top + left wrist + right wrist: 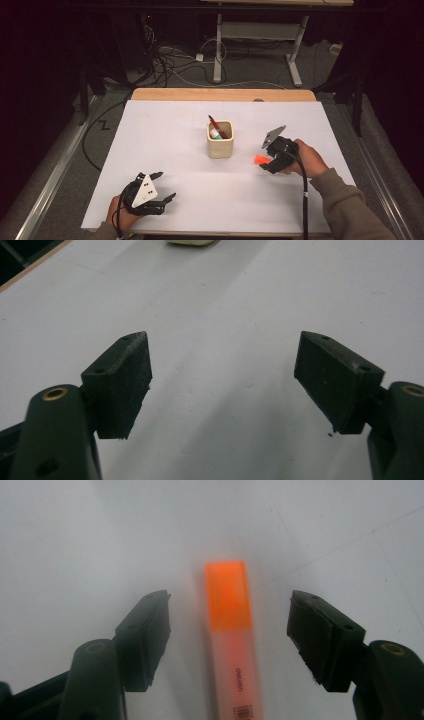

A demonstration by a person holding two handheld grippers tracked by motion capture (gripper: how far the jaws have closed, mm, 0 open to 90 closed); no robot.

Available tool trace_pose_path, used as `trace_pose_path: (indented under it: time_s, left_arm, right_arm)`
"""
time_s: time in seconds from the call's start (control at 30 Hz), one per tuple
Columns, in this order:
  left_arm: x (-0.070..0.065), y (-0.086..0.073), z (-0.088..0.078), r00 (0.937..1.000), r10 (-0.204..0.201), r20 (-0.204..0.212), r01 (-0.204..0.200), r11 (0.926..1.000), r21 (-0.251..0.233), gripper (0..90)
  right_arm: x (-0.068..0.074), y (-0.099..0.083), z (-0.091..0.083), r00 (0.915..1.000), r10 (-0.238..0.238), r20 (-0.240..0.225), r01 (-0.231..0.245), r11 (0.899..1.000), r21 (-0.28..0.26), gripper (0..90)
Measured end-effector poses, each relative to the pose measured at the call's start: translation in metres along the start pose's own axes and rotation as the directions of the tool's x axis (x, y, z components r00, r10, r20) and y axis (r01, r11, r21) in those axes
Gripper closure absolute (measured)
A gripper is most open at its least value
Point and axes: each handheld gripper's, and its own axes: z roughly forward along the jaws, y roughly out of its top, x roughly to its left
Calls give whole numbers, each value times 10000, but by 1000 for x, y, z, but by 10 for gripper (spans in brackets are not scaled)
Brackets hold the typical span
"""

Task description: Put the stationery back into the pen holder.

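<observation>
Right gripper stood wide, jaws straddling the flat orange plastic highlighter right of the cream ceramic pen cup; nothing held. Left gripper sat wide, empty. Judged: pick-up step; next, lower and close.

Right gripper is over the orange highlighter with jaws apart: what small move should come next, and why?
Probably lower a little and close. The right gripper has its jaws open on either side of the orange highlighter, which lies flat on the white table, neither pad touching it.

Black grippers, brass-ringed fingers, grey plates, olive sleeve
</observation>
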Motion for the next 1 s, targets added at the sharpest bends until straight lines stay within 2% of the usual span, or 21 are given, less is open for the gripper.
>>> trace_pose_path:
  time_s: [0.2,0.27,0.37,0.47,0.53,0.77,0.9,1.0]
  left_arm:
    - [0,0,0,10000,-3,-1,3,10000,10,223]
    - [0,0,0,10000,-3,15,3,10000,20,223]
    - [0,-1,1,10000,-10,37,10,10000,30,223]
    - [0,0,1,10000,15,59,-15,10000,35,223]
    - [-1,0,1,10000,49,53,-50,10000,60,223]
    - [-1,0,2,10000,66,62,-67,9999,113,223]
    - [-1,0,1,10000,56,48,-57,9999,108,223]
    - [-1,0,1,10000,47,49,-47,9999,105,223]
  right_arm:
    - [-8,1,16,9990,-111,-421,146,9965,825,484]
    - [-10,2,21,9981,-159,-595,226,9933,1137,500]
    - [-14,3,23,9957,-141,-912,250,9925,1195,515]
    - [-17,4,24,9906,-104,-1365,283,9911,1298,590]
    - [-19,5,25,9882,5,-1533,211,9901,1389,597]
    - [-13,10,24,9889,-396,-1432,627,9850,1609,674]
    - [-9,8,22,9920,-565,-1127,723,9872,1420,676]
    - [-6,4,20,9946,-518,-901,620,9916,1136,676]
